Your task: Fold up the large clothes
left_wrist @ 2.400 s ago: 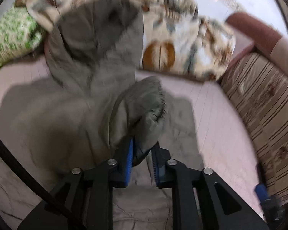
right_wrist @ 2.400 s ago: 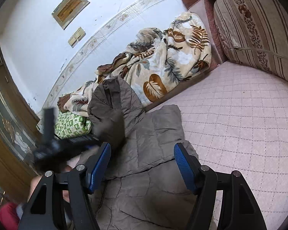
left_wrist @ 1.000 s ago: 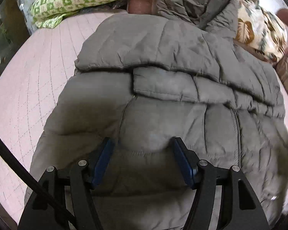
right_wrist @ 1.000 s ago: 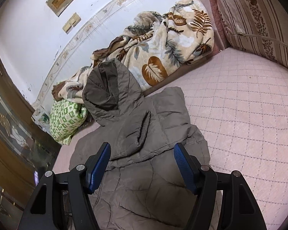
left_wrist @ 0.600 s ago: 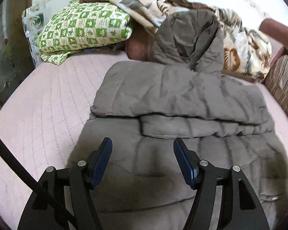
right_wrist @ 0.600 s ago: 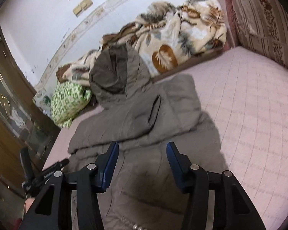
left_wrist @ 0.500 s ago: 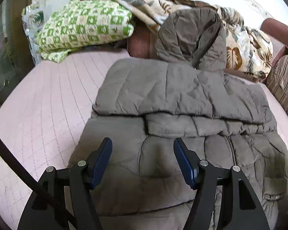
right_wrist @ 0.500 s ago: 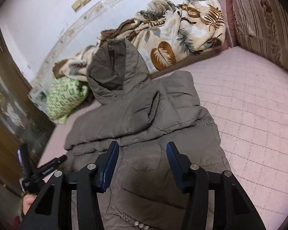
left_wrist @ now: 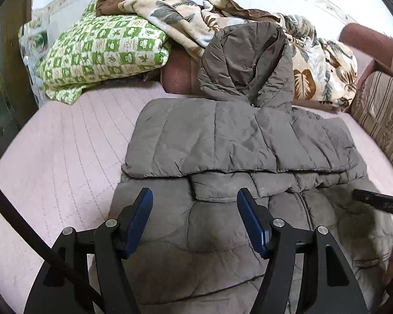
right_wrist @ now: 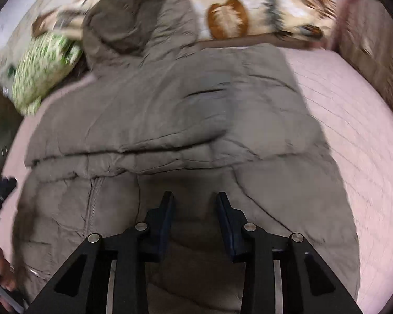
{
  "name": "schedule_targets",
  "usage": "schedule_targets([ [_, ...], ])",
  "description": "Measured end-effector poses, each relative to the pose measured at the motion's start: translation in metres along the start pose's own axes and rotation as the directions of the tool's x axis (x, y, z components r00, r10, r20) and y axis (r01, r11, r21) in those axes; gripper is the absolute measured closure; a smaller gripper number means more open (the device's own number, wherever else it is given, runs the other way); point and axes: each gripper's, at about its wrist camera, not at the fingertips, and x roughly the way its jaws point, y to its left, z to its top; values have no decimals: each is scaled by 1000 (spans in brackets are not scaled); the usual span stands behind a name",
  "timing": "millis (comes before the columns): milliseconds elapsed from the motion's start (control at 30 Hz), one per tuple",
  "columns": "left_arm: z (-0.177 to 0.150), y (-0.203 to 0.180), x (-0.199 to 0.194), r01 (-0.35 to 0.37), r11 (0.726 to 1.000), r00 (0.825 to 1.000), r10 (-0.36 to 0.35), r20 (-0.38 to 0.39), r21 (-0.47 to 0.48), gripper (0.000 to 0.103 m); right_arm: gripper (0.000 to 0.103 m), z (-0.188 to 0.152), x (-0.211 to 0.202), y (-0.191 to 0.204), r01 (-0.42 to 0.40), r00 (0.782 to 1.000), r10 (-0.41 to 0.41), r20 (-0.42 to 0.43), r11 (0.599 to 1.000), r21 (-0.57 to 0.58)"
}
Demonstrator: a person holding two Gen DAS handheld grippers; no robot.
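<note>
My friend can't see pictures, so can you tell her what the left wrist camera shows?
A big grey puffy jacket lies on a pink quilted bed, its sleeves folded across its middle and its hood up against a leaf-print blanket. The left gripper hangs open above it, holding nothing, with a green checked pillow behind.

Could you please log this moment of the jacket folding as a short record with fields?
garment: grey-brown puffer jacket, lying on the pink quilted bed cover
fold state: both sleeves laid across the chest
hood: propped against the leaf-print blanket
left gripper: open, over the lower jacket
right gripper: open, over the lower jacket
nearby: green checked pillow
</note>
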Motion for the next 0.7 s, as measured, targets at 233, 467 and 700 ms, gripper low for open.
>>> schedule_targets([
  [233,-9,2,-27,-34,999,995,31,91,31,37,67,-17,-121,-1,82,984,-80,161,997,-11],
  [467,-27,40,-54,-53,996,988,64,141,-77,37,67,-64,-185,11,83,966,-70,247,996,-44],
  [700,-39,74,-81,-2,981,989,31,147,-193,37,66,-44,-255,30,-267,924,236,301,961,69],
])
